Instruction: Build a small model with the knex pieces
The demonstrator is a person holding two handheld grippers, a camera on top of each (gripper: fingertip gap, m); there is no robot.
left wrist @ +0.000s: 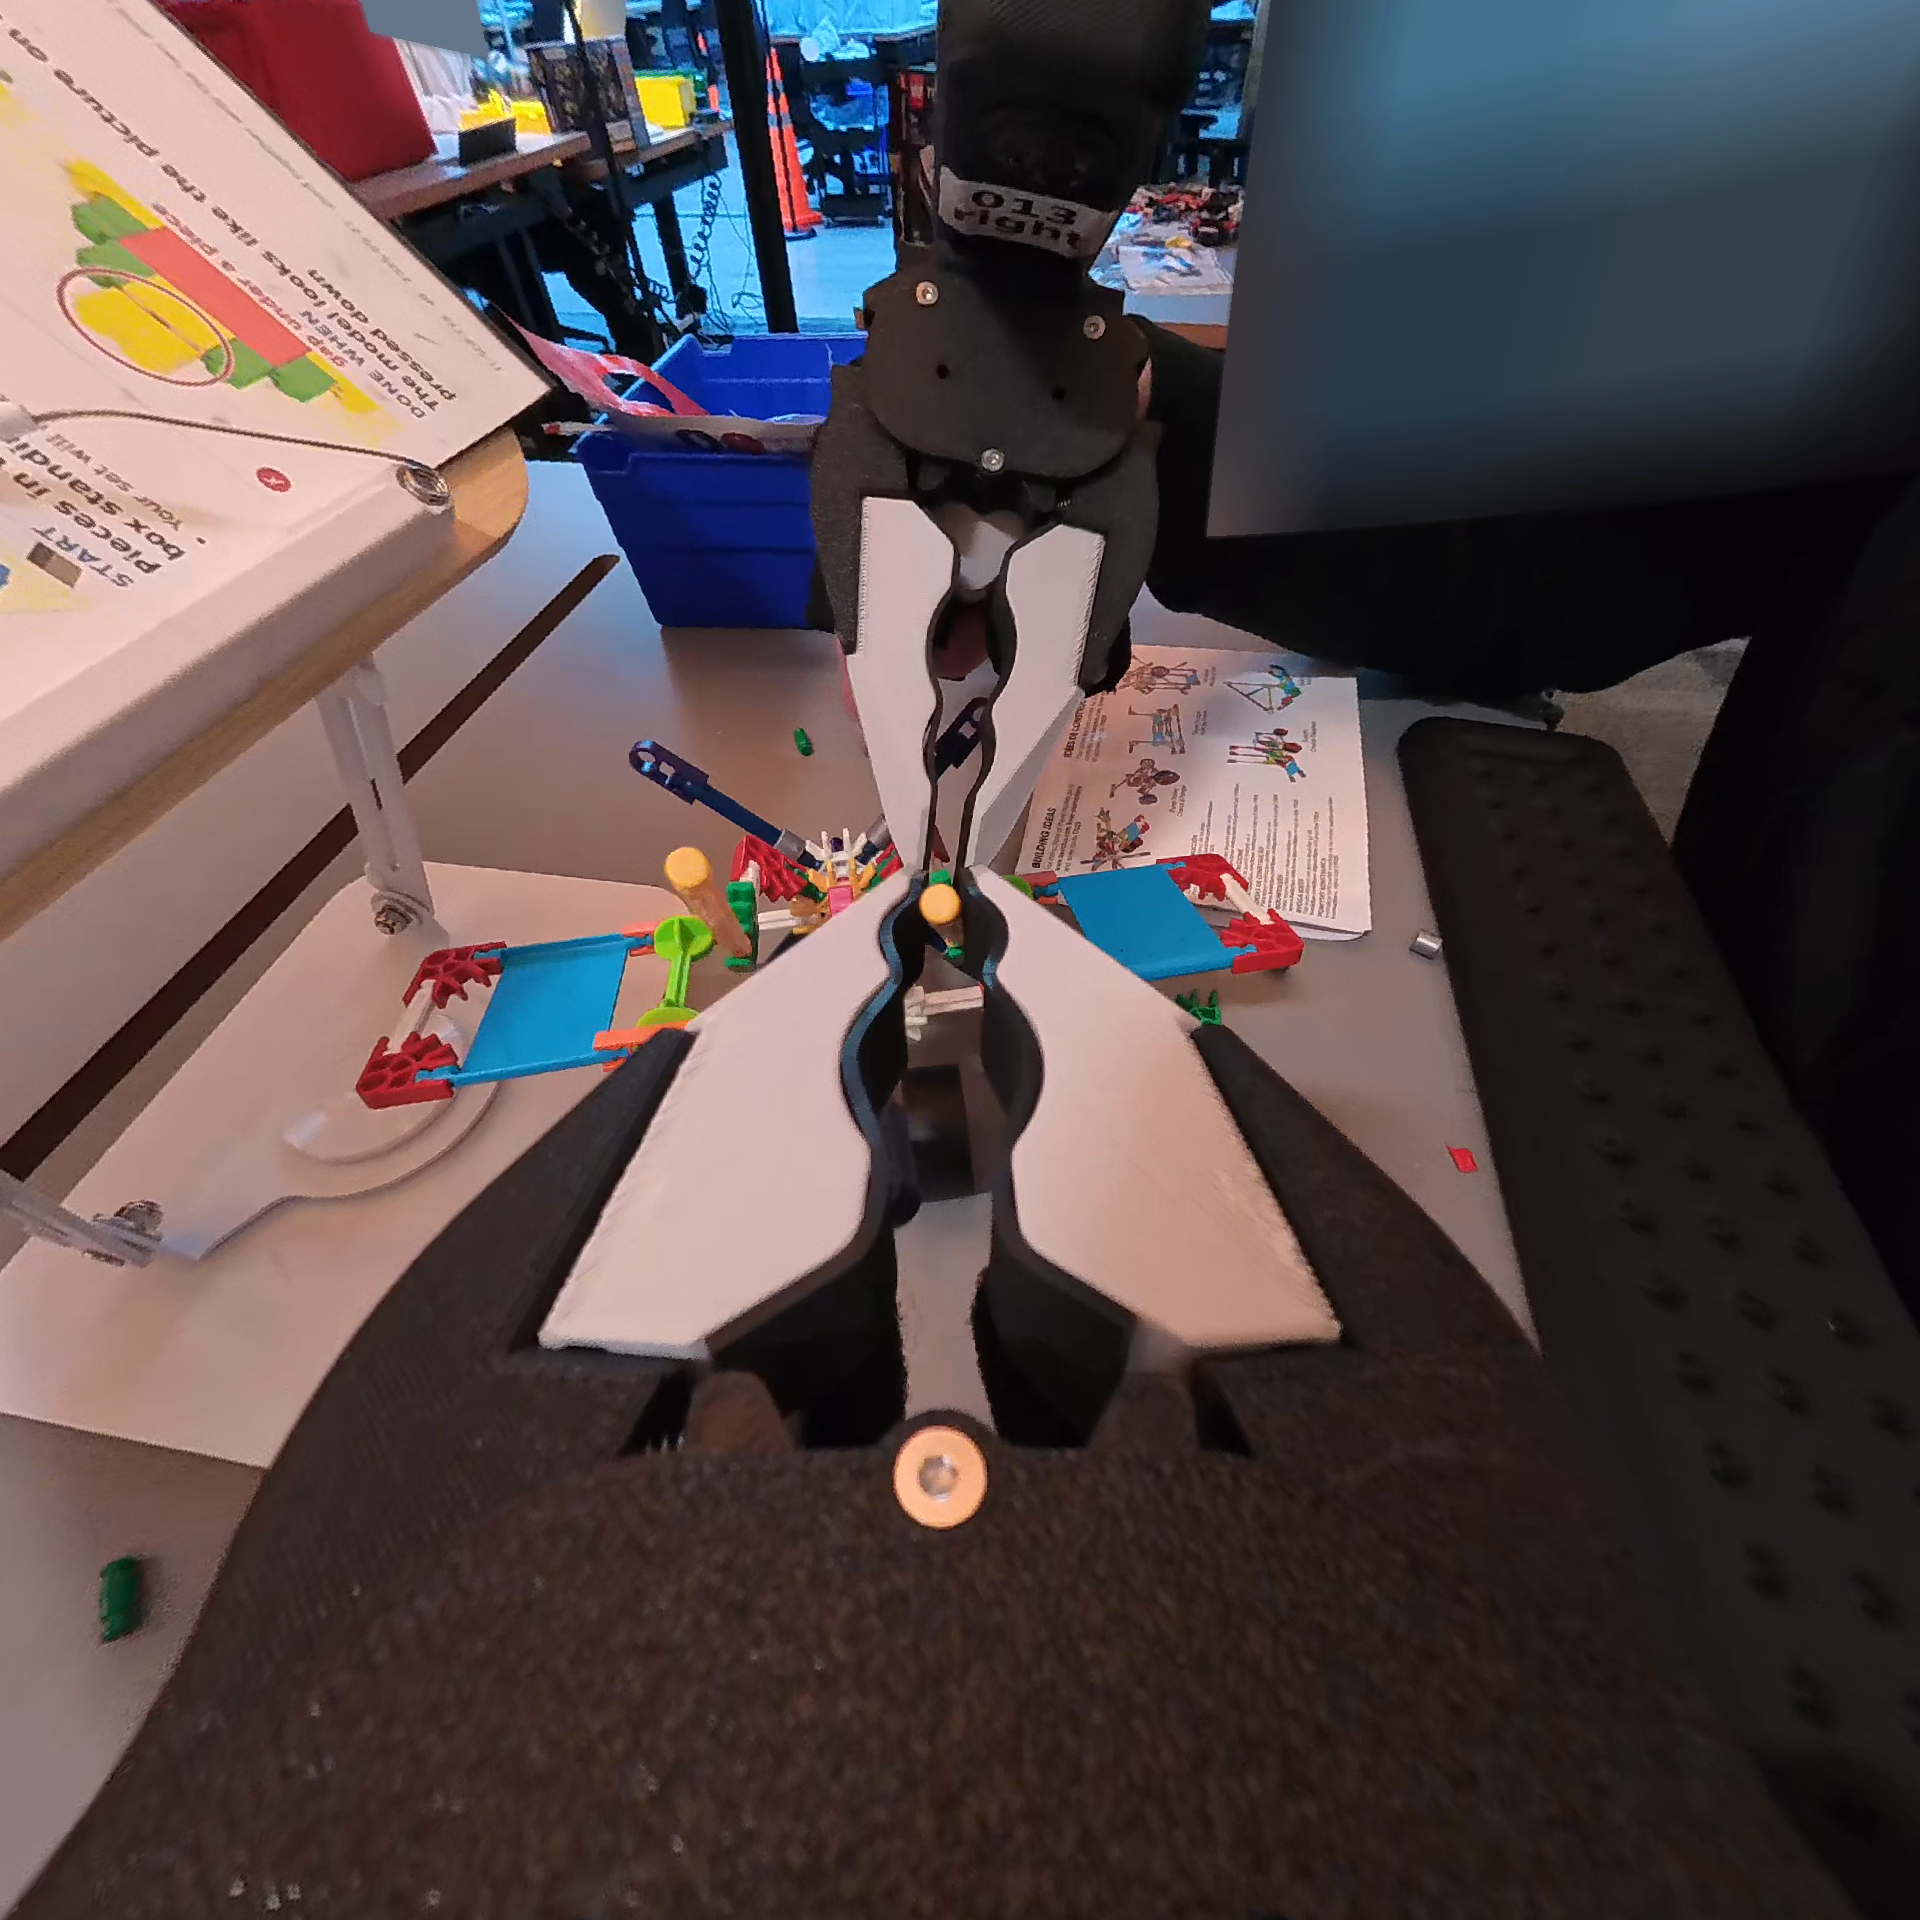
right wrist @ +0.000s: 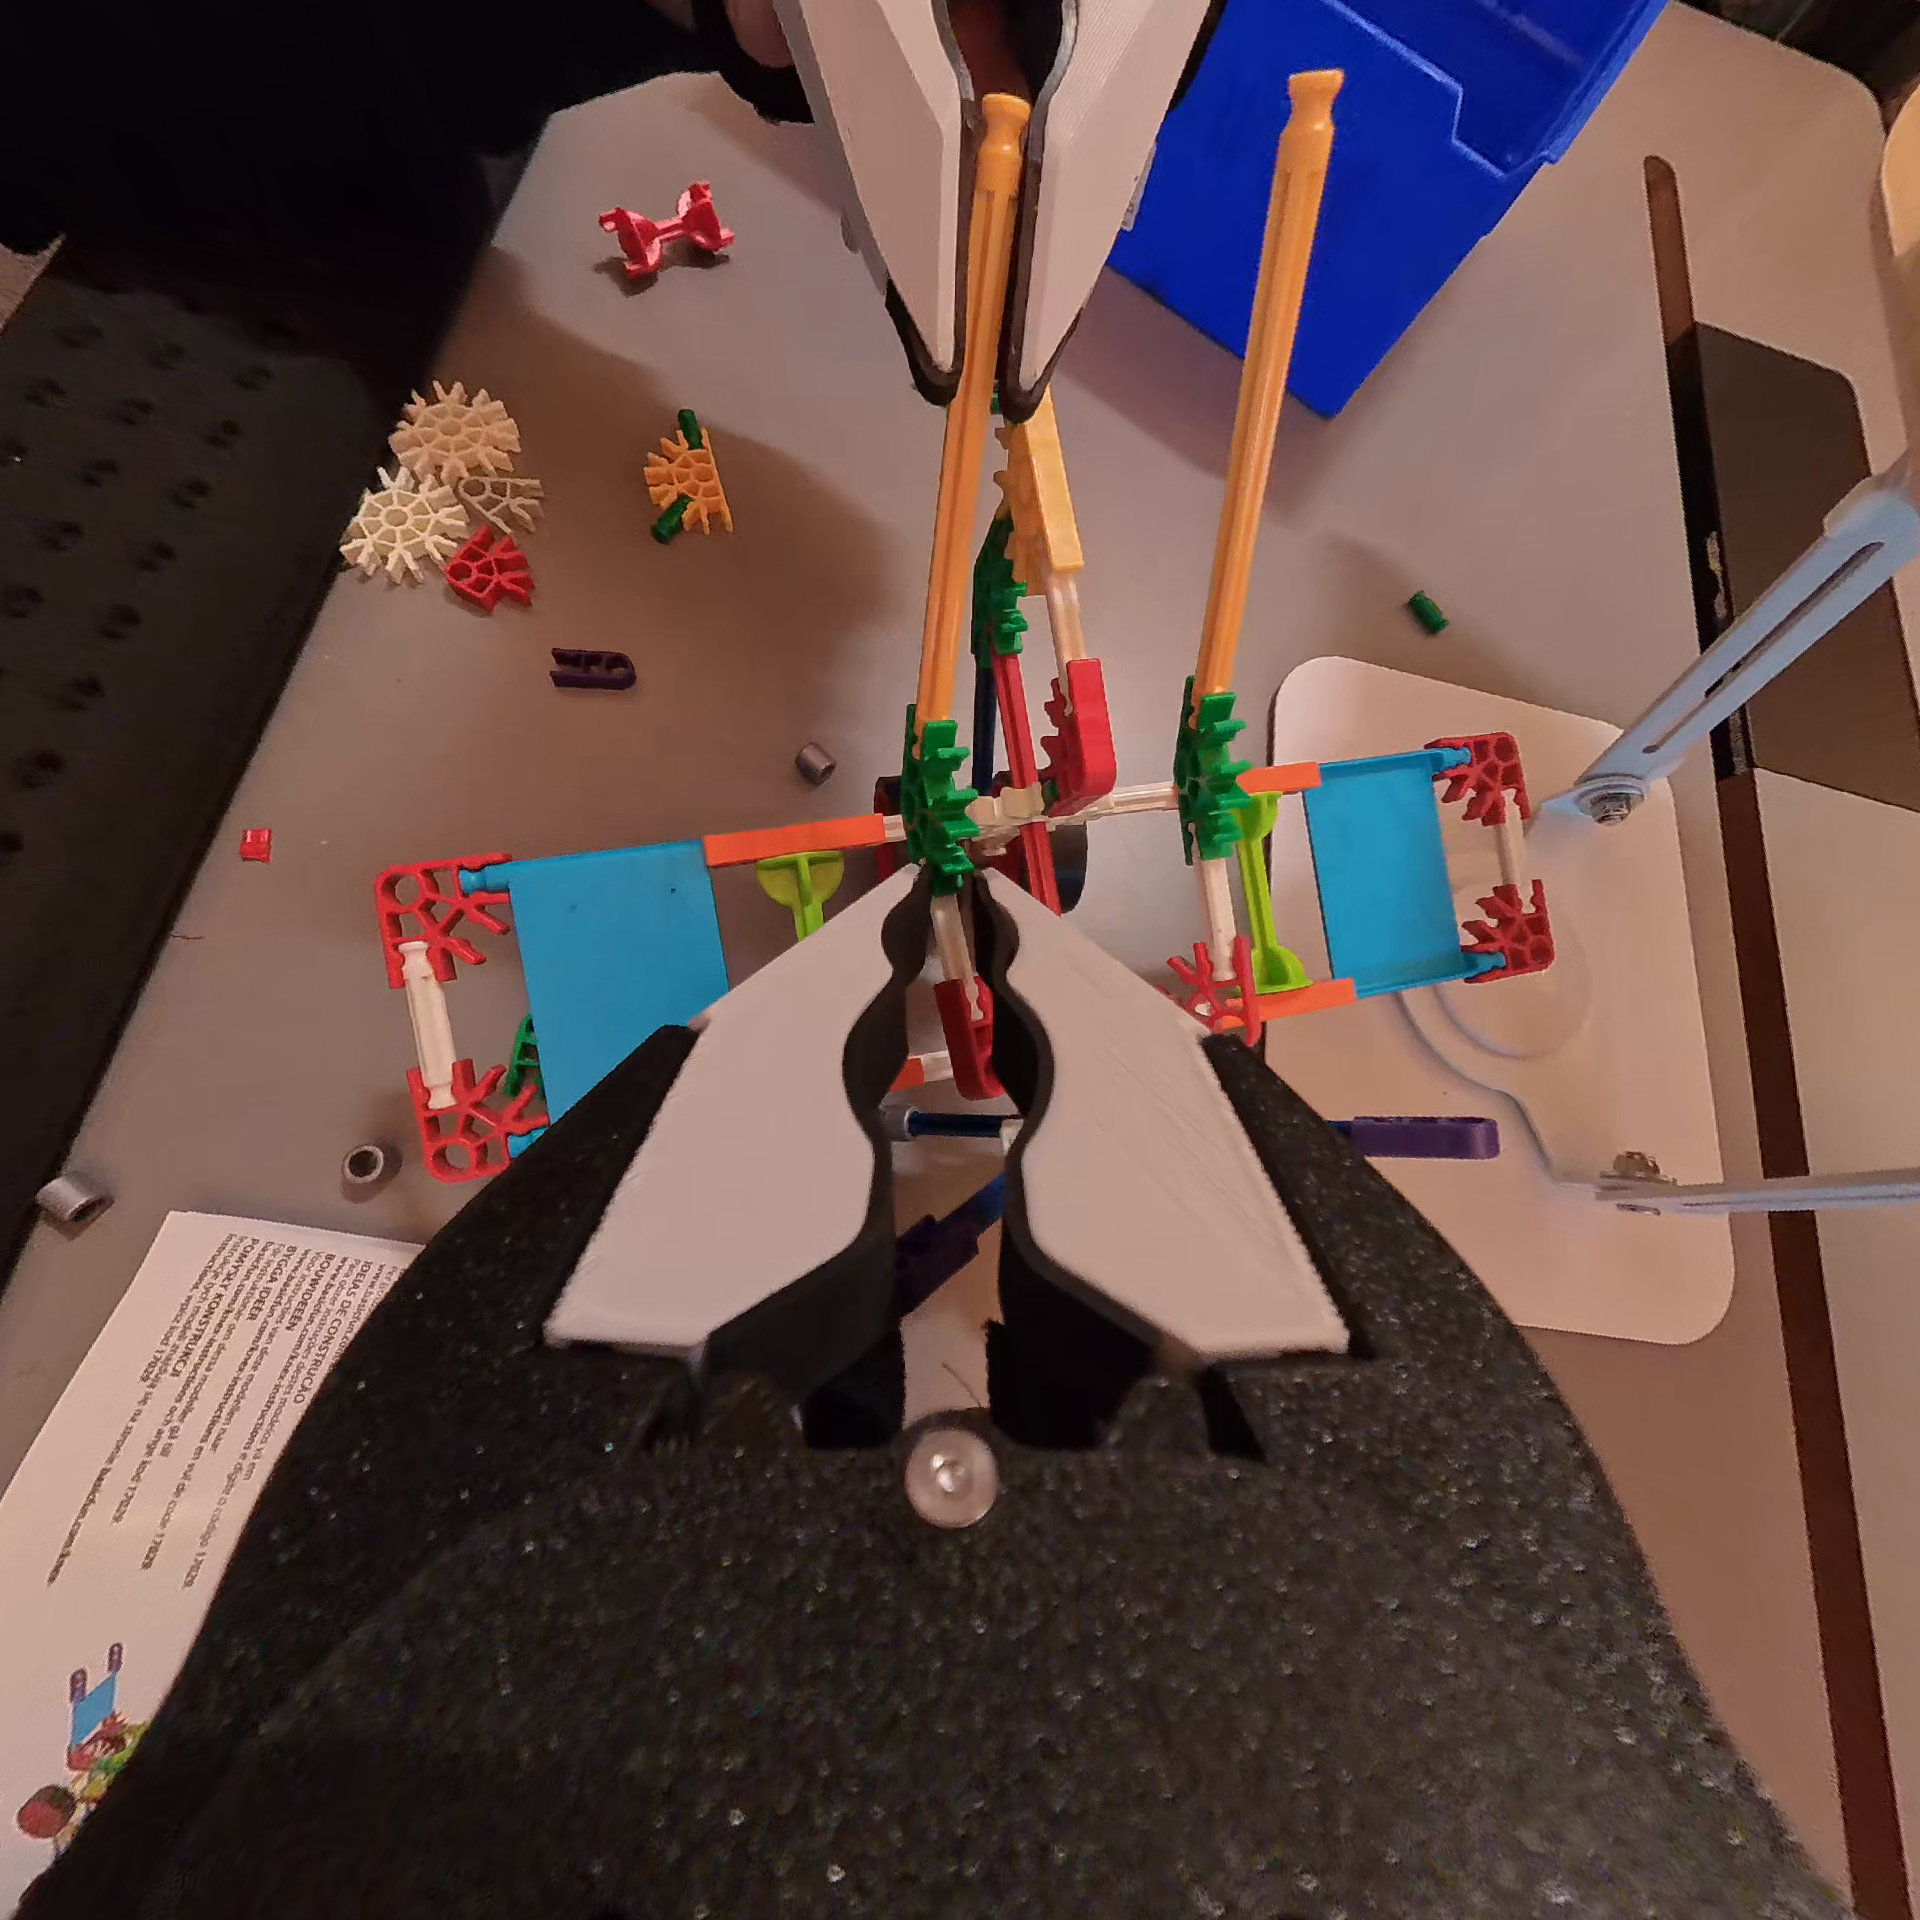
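A toy model of plastic rods and connectors lies on the grey table, with two blue panels [right wrist: 613, 956] [right wrist: 1371, 873], red corner connectors and green connectors [right wrist: 935, 810]. Two yellow rods stand up from it. My left gripper [left wrist: 940, 909] is shut on the upper end of one yellow rod [right wrist: 966, 520], which the left wrist view shows end-on [left wrist: 940, 904]. It enters the right wrist view from the top [right wrist: 977, 390]. My right gripper [right wrist: 945, 888] is shut on the model at the short white rod [right wrist: 951, 940] just below that rod's green connector. It shows opposite in the left wrist view [left wrist: 940, 857]. The second yellow rod [right wrist: 1257, 395] stands free.
A blue bin [right wrist: 1403, 156] stands behind the model. Loose white, orange and red connectors [right wrist: 447, 478], a purple piece [right wrist: 592, 667] and grey spacers lie nearby. A printed sheet [right wrist: 187, 1403], a black perforated mat [left wrist: 1662, 1143] and a tilted instruction board on a stand [left wrist: 208, 312] flank the model. My right tips are roughly 15 cm from the purple piece [right wrist: 592, 667].
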